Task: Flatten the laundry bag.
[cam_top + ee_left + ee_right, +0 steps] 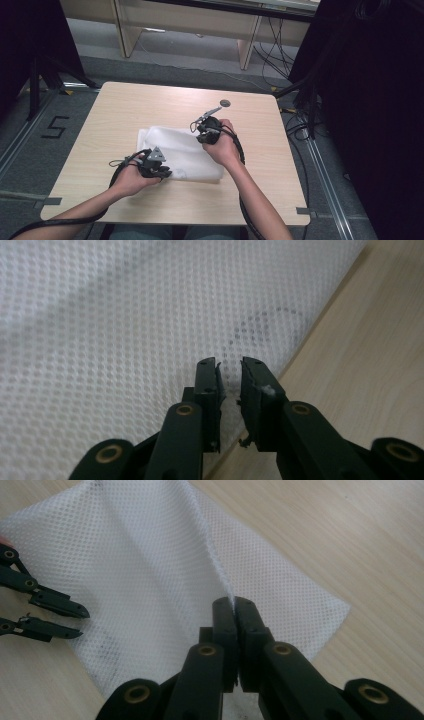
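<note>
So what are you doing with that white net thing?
A person sits at a wooden table with a gripper in each hand, working on a white mesh cloth. The right gripper has its fingers shut on a pinch of the cloth and holds that part up off the table. The left gripper sits over the cloth's near edge with its fingers a little apart, not pinching anything. A small dark disc lies farther back.
</note>
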`<state>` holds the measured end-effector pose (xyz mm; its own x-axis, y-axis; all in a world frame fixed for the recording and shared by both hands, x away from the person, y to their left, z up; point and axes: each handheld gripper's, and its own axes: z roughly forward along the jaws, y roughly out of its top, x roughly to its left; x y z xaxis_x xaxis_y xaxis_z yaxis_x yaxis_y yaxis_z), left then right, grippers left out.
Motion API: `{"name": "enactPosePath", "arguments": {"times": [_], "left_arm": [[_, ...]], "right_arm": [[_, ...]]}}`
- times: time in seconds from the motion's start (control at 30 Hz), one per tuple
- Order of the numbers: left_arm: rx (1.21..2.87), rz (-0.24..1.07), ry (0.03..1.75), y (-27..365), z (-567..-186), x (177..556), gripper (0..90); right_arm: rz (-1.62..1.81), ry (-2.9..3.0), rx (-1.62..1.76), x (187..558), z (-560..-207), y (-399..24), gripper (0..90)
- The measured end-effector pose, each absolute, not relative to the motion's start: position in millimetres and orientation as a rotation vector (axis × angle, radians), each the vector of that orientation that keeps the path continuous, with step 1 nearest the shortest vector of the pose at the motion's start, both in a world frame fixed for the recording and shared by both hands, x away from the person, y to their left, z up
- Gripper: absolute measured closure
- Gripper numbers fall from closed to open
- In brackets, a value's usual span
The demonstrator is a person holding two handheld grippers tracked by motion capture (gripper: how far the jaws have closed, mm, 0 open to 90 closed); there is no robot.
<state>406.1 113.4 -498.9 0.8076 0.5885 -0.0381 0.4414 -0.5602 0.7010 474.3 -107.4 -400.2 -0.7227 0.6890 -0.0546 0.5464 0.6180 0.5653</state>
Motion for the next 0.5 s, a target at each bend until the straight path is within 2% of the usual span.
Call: {"name": "enactPosePath", "arguments": {"times": [0.2, 0.5], "left_arm": [[2.261, 0.238, 0.763, 111.2, -498.6, 403.6, 82.6], [2.284, 0.241, 0.782, 113.9, -503.5, 407.4, 83.4]], "right_arm": [[0.791, 2.572, 1.001, 473.8, -398.0, -105.4, 89.7], [0.828, 2.561, 0.956, 467.5, -388.2, -101.7, 89.7]]}}
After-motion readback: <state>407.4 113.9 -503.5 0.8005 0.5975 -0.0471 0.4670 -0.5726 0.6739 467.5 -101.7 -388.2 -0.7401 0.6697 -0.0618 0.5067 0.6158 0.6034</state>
